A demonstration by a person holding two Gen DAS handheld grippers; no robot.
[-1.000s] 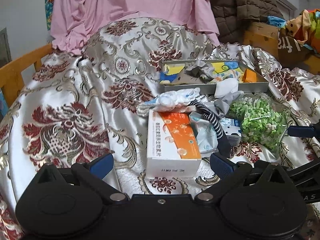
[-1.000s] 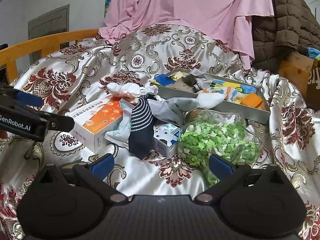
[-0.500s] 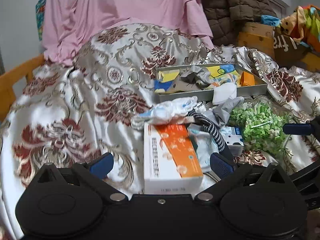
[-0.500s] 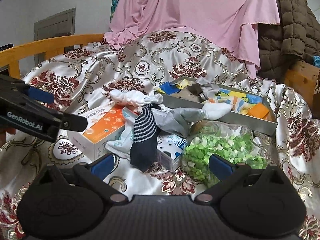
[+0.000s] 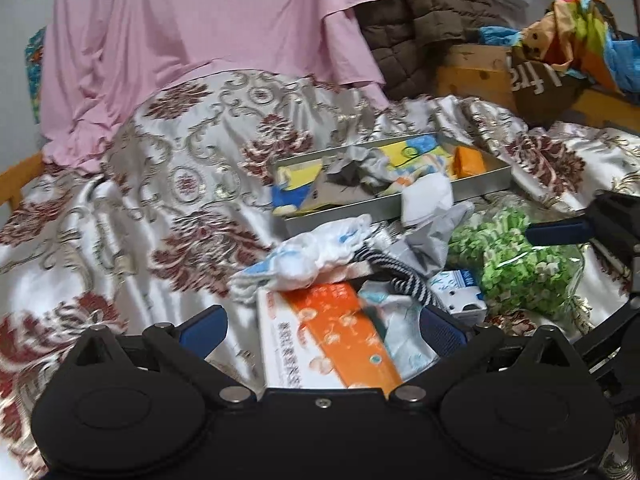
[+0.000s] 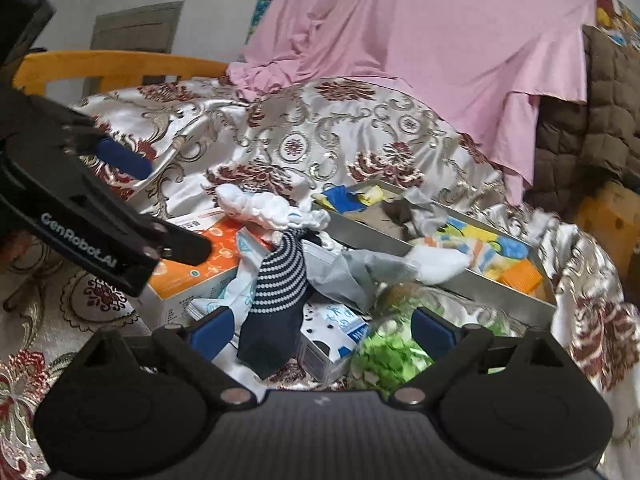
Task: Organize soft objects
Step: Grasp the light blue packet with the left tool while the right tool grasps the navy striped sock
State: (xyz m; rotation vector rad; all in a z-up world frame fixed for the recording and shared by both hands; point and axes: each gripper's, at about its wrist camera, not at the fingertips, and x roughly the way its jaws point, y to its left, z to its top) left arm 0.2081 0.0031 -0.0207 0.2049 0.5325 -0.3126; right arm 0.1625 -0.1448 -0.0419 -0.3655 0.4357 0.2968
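A pile of soft items lies on the floral bedspread: a white-and-blue sock, a navy striped sock and a grey-and-white sock draped over the rim of a grey tray holding several colourful socks. My left gripper is open, straddling an orange-and-white box. My right gripper is open, its fingers on either side of the striped sock's toe.
A clear bag of green bits and a small blue-white carton sit right of the pile. A pink sheet and brown quilt hang behind. A wooden bed rail stands at the left.
Both grippers have moved forward and closer to the pile. The left one now straddles the orange box; the right one has come up around the striped sock. Both stay open.
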